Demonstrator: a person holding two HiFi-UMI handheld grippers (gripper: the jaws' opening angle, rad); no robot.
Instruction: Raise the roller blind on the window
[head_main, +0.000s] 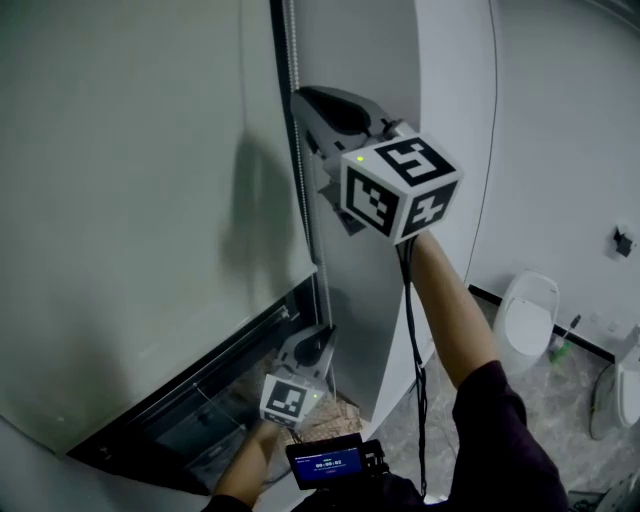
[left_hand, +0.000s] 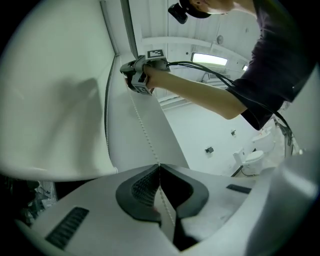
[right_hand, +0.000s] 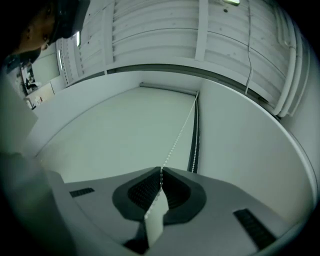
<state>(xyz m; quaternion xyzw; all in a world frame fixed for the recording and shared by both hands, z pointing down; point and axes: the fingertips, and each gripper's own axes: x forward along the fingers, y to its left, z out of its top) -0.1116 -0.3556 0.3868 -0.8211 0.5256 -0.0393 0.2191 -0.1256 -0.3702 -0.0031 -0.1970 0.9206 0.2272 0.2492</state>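
Note:
The pale roller blind (head_main: 130, 200) covers most of the window, with dark glass (head_main: 200, 420) showing below its lower edge. A bead chain (head_main: 303, 190) hangs along the blind's right side. My right gripper (head_main: 300, 100) is up high, shut on the bead chain (right_hand: 176, 142), which runs between its pads (right_hand: 150, 187) in the right gripper view. My left gripper (head_main: 325, 335) is lower down, near the blind's bottom edge. It is shut on the same bead chain (left_hand: 142, 130), which passes straight through its closed jaws. The left gripper view looks up at the right gripper (left_hand: 131, 75).
A grey wall panel (head_main: 385, 280) stands right of the chain. Down on the tiled floor at the right are a white toilet (head_main: 527, 315) and another white fixture (head_main: 620, 395). A small device with a lit screen (head_main: 330, 462) sits at the person's chest.

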